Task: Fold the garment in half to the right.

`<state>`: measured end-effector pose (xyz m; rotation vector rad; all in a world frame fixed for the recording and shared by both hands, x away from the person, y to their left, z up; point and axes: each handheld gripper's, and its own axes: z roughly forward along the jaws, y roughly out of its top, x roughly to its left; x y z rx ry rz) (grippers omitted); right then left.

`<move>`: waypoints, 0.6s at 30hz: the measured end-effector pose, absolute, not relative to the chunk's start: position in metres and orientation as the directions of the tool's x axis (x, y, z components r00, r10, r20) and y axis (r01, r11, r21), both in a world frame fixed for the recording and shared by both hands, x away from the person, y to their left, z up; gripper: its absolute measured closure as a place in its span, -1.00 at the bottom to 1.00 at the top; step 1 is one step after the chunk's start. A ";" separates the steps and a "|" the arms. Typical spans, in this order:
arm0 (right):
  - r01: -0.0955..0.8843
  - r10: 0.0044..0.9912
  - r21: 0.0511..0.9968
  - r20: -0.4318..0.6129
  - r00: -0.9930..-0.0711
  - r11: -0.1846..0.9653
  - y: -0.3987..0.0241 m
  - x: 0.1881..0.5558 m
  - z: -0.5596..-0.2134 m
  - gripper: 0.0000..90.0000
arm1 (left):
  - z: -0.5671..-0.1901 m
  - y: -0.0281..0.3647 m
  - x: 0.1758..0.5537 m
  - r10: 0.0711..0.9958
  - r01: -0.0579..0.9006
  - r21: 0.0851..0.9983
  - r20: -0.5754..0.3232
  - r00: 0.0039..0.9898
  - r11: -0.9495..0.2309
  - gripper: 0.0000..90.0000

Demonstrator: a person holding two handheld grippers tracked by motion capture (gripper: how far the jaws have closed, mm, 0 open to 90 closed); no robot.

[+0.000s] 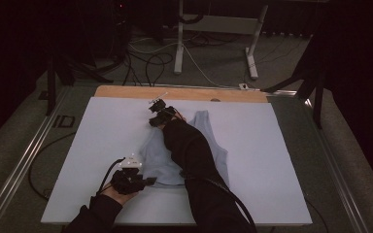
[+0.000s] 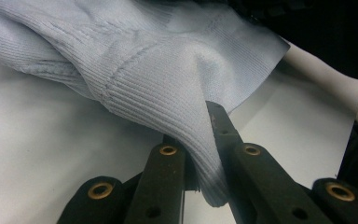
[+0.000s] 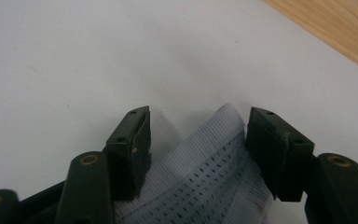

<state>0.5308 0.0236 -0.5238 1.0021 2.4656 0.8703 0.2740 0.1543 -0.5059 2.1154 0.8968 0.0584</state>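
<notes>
Two grippers: left gripper (image 2: pixel 205 154) pinching top (image 2: pixel 158 70).

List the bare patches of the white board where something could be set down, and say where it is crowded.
Free: the board left of the light blue tank top, up to the wooden strip; the wide stretch right of the top. Crowded: the middle, where the left gripper pinches the hem and the right gripper straddles a strap.
</notes>
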 end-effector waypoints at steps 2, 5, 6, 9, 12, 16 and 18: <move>0.509 0.712 0.646 -0.077 -0.698 0.569 0.023 0.530 -0.523 -0.04 | -0.506 0.154 0.274 0.614 0.578 0.703 -0.252 0.748 -0.415 0.93; 0.514 0.712 0.644 -0.069 -0.699 0.567 0.021 0.530 -0.523 0.08 | -0.506 0.154 0.273 0.613 0.575 0.704 -0.249 0.750 -0.418 0.93; 0.514 0.712 0.644 -0.069 -0.699 0.567 0.021 0.530 -0.523 0.08 | -0.506 0.154 0.273 0.613 0.575 0.704 -0.249 0.750 -0.418 0.93; 0.506 0.701 0.634 -0.081 -0.708 0.584 0.020 0.529 -0.522 0.27 | -0.506 0.153 0.273 0.611 0.577 0.703 -0.254 0.750 -0.416 0.93; 0.497 0.690 0.625 -0.093 -0.717 0.601 0.020 0.529 -0.520 0.51 | -0.507 0.152 0.272 0.613 0.576 0.702 -0.249 0.750 -0.419 0.93; 0.483 0.681 0.617 -0.120 -0.722 0.621 0.019 0.528 -0.520 0.79 | -0.508 0.154 0.272 0.619 0.583 0.700 -0.254 0.743 -0.413 0.93; 0.490 0.681 0.613 -0.110 -0.724 0.620 0.018 0.529 -0.518 0.85 | -0.508 0.154 0.273 0.620 0.587 0.698 -0.258 0.741 -0.410 0.93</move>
